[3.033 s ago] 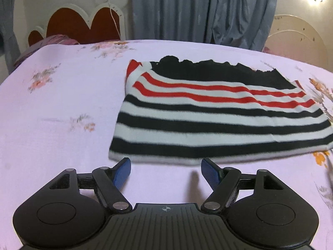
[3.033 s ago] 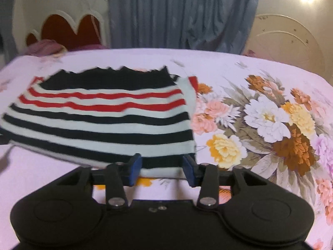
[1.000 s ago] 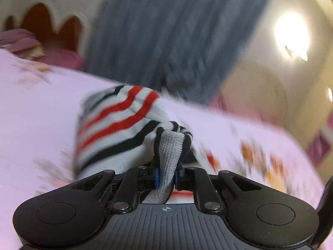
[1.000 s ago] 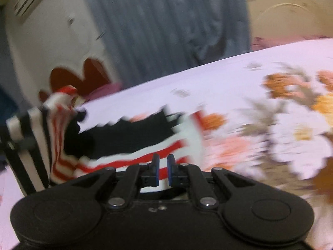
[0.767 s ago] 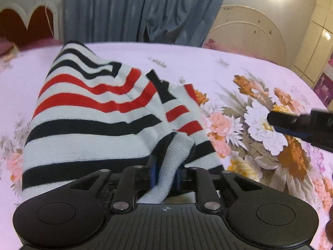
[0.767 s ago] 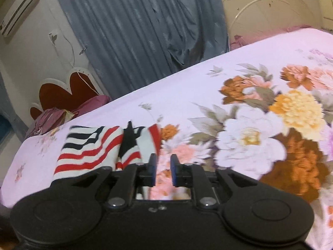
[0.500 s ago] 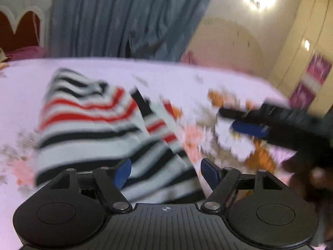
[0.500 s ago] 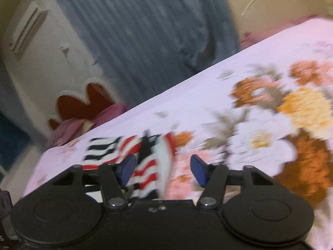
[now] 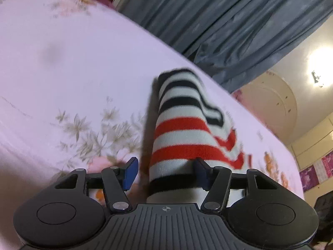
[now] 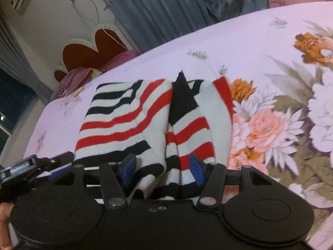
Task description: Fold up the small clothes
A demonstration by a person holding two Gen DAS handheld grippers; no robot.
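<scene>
Both pairs of fingers are spread wide and grip nothing: the left gripper (image 9: 165,171) and the right gripper (image 10: 163,166) each have the top (image 10: 145,123) lying between and just ahead of their blue pads. In the right view the left gripper (image 10: 37,164) shows at the left edge, near the top's left side.

The top is a soft, light knit, so it should bend wherever it is lifted and sag between grips; the ribbed hem nearest the right fingers looks the firmest place to pinch, likely through both layers at a corner. It should not slip on the pads, though a loose flap may slide off the pile.

It is white with black and red stripes and a black band near the neck. It lies folded in on itself, one flap over the middle, with a dark seam running away from the right fingers.

It rests on the bed (image 10: 260,31), whose pink sheet carries large flowers right of the right fingers. Curtains (image 10: 166,6) hang beyond.
</scene>
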